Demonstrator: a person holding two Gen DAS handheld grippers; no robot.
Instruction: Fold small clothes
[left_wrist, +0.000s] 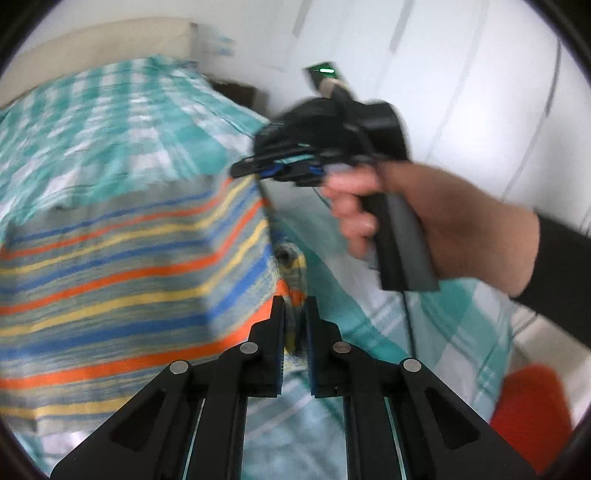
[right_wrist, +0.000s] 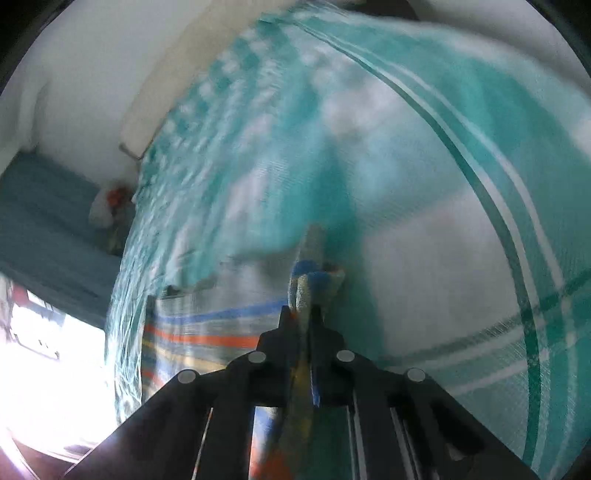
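Note:
A small striped garment (left_wrist: 122, 280), grey with orange, blue and yellow bands, lies on the bed's teal-and-white checked sheet (left_wrist: 92, 122). My left gripper (left_wrist: 295, 314) is shut on its near right edge, the cloth pinched between the pads. The right gripper (left_wrist: 255, 168) shows in the left wrist view as a black tool in a person's hand (left_wrist: 436, 229), over the garment's far right corner. In the right wrist view my right gripper (right_wrist: 303, 314) is shut on a bunched fold of the striped garment (right_wrist: 207, 328), which sticks up past the fingertips.
A beige headboard (left_wrist: 110, 40) and white wall stand behind the bed. An orange-red object (left_wrist: 532, 406) sits at the lower right beside the bed. In the right wrist view a bright window (right_wrist: 48, 369) is at the left, with a small white and orange item (right_wrist: 109, 206) by the bed's edge.

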